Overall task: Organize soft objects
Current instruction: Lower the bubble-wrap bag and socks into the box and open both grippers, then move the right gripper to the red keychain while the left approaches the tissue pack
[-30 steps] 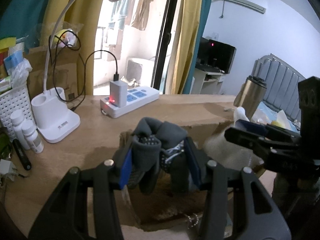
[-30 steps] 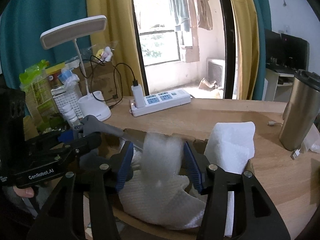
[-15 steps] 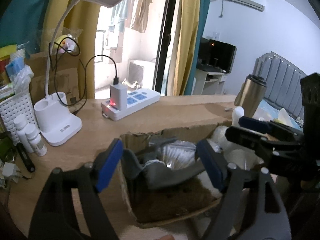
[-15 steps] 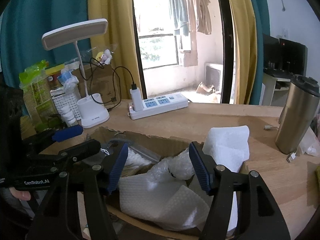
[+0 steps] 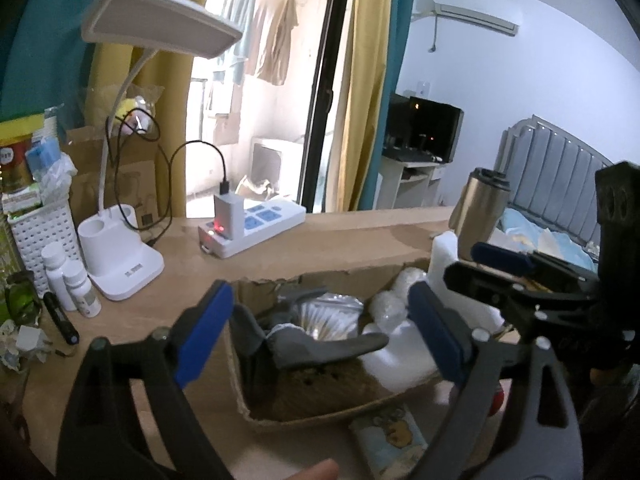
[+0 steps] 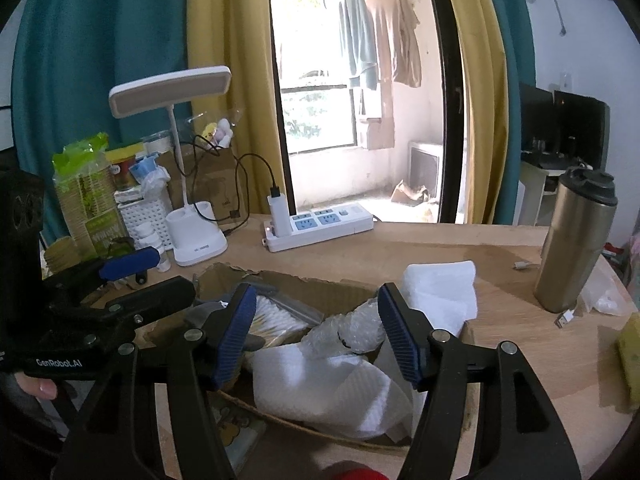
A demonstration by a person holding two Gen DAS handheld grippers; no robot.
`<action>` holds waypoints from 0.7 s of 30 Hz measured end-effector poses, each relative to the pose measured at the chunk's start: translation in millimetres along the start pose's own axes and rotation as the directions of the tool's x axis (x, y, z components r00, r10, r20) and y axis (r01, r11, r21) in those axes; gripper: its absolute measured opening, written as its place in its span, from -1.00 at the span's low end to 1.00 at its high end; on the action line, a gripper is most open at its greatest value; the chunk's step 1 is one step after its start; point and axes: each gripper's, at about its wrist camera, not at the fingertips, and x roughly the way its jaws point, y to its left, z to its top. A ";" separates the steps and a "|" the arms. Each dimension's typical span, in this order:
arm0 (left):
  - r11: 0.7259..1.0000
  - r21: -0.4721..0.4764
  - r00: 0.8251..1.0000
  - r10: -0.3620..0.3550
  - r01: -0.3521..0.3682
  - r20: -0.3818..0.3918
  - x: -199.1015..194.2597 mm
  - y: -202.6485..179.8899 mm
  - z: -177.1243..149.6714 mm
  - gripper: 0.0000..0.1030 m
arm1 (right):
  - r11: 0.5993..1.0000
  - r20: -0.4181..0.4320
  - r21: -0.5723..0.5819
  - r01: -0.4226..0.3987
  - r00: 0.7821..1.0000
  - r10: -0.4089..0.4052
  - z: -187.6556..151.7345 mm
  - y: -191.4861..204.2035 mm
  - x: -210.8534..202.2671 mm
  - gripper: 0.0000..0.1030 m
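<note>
Your left gripper hangs level over the torn brown cardboard box, blue-padded fingers spread wide and holding nothing. Your right gripper hovers beside it over the same box, fingers released too, nothing between them. Each tool shows in the other's view, close alongside, so sideways room is tight. The box's ragged near rim sits just below both sets of fingertips; open wooden tabletop lies beyond your right finger. The crumpled grey sock lies in the box, between and just under your left fingers, not touched. The clear bubble wrap sits between your right fingers, atop white foam sheets. A clear bag of cotton swabs lies by your right gripper's left finger.
</note>
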 end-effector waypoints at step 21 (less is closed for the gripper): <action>0.999 -0.039 0.987 0.003 0.004 0.163 -64.1 -32.7 -7.4 0.76 | 0.996 0.076 -0.042 0.078 0.994 -0.075 -16.9 -8.0 -75.5 0.30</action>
